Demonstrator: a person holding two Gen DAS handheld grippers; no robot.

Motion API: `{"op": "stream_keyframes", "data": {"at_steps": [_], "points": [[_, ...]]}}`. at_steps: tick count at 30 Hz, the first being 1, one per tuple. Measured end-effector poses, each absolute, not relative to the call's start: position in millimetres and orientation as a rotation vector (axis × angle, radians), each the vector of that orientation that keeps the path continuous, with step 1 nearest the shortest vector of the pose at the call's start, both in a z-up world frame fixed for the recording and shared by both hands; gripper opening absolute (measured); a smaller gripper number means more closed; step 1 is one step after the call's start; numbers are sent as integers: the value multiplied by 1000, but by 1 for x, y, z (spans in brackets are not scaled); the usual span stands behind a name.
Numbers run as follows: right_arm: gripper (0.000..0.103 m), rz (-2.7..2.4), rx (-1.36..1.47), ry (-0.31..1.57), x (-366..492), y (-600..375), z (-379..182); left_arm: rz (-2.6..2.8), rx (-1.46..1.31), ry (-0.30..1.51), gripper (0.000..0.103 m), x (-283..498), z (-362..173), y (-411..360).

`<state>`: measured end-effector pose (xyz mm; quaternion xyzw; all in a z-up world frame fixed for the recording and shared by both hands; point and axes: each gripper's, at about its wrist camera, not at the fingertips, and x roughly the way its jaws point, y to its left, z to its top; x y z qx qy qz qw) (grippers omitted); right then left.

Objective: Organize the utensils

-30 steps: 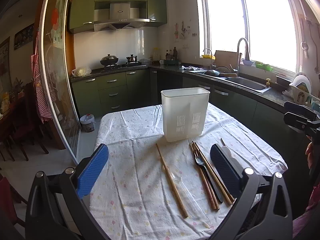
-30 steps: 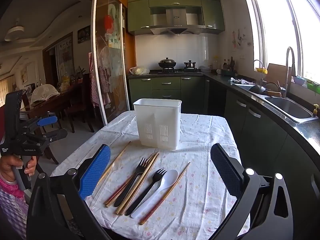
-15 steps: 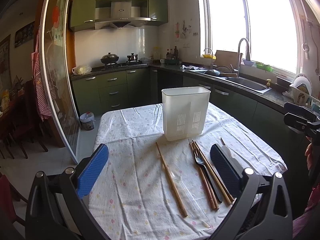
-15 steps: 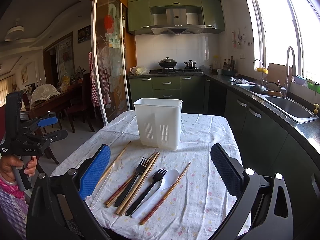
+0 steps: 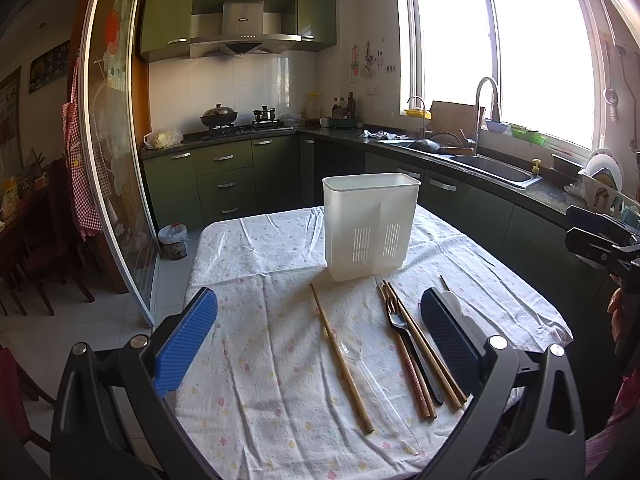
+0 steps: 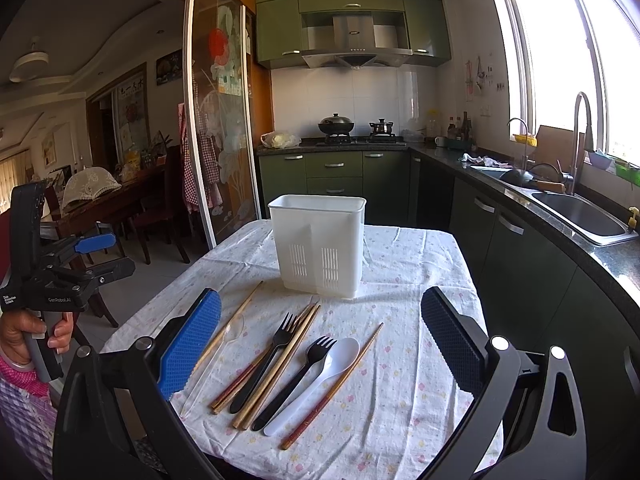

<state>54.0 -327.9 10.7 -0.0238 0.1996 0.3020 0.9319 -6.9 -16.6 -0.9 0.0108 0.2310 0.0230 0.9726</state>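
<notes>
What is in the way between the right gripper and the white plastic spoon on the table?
Nothing visible. The right gripper hangs open over the near table edge, and the white plastic spoon lies flat on the flowered cloth between a black plastic fork and a brown chopstick, both alongside it, neither over it.

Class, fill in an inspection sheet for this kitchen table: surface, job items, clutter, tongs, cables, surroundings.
Surface: table under a floral cloth, wrinkled.
Job items: white utensil holder upright, contents not visible; chopsticks, two black forks, white spoon and clear spoon lying loose in front of it.
Clutter: nothing seen on the table.
Tongs: left tongs and right tongs open, holding nothing.
Cables: nothing seen.
Surroundings: sink, stove with pots, green cabinets.
</notes>
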Motion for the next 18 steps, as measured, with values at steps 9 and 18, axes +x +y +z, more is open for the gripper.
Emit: {"op": "stream_keyframes", "data": {"at_steps": [9,18], "points": [[99,618,-49,410,55,-327,10,45,19,467,97,-8,-2,-16],[99,618,-50,411,55,-327,10,45,19,467,97,-8,-3,-17]]}}
